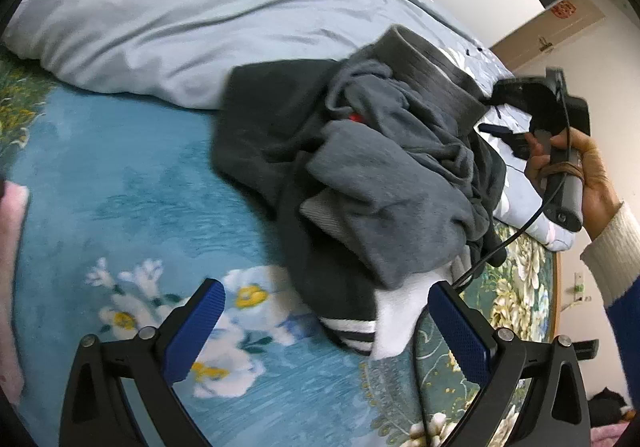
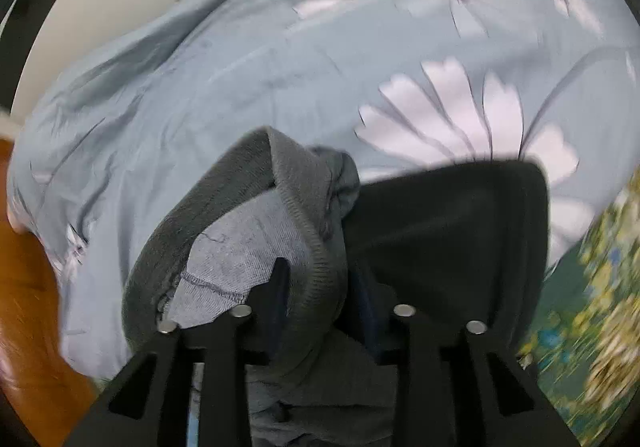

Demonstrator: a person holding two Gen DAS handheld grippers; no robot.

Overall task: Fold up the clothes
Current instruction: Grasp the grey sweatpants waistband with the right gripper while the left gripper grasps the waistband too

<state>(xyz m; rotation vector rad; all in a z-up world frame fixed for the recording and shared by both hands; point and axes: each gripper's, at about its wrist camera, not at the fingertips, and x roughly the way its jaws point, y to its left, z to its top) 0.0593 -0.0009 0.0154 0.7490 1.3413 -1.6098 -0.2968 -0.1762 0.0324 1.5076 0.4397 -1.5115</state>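
A crumpled dark grey sweatshirt [image 1: 360,175] lies in a heap on the bed, with a white piece and black-and-white striped trim [image 1: 360,327] at its near end. My left gripper [image 1: 326,295] hovers open just in front of that striped end, its blue pads [image 1: 196,327] holding nothing. My right gripper [image 2: 320,287] is shut on the sweatshirt's ribbed hem [image 2: 296,183], lifting it off the duvet. In the left wrist view a hand [image 1: 592,175] holds that gripper's handle at the right, behind the heap.
A pale blue flower-print duvet [image 1: 168,27] is bunched behind the heap. The bed has a blue floral blanket [image 1: 120,187]. A pink cloth [image 1: 12,247] sits at the left edge. A black cable [image 1: 500,247] trails over the blanket. Brown wood [image 2: 28,287] shows at the left.
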